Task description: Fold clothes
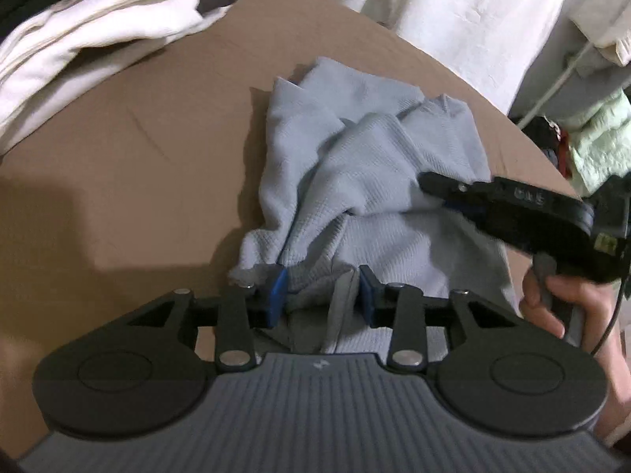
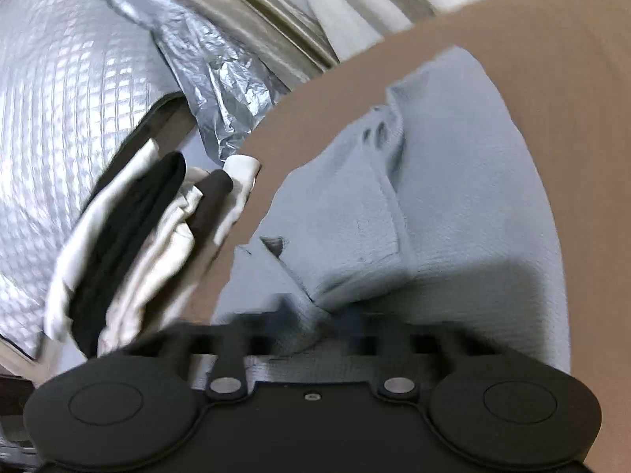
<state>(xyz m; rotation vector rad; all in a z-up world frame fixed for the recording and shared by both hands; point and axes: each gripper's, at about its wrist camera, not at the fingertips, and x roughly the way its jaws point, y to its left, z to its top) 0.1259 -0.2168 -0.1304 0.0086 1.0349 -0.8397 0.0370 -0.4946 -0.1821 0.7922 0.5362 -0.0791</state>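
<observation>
A light blue waffle-knit garment [image 1: 366,165] lies crumpled on the brown table [image 1: 150,157]. My left gripper [image 1: 321,295] is at its near edge with the jaws partly open, and folds of the cloth sit between the blue pads [image 1: 278,291]. My right gripper [image 1: 428,183] comes in from the right, held by a hand, with its tips on the cloth's right side. In the right wrist view the same garment [image 2: 434,205] fills the middle. The right gripper [image 2: 319,323] is blurred there, with a ridge of cloth bunched between its fingers.
A pile of white clothes [image 1: 86,39] with a dark piece lies at the table's far left; it also shows in the right wrist view [image 2: 130,244]. White fabric [image 1: 453,8] hangs behind the table. Silver foil sheeting [image 2: 71,126] lies beyond the table edge [image 2: 252,213].
</observation>
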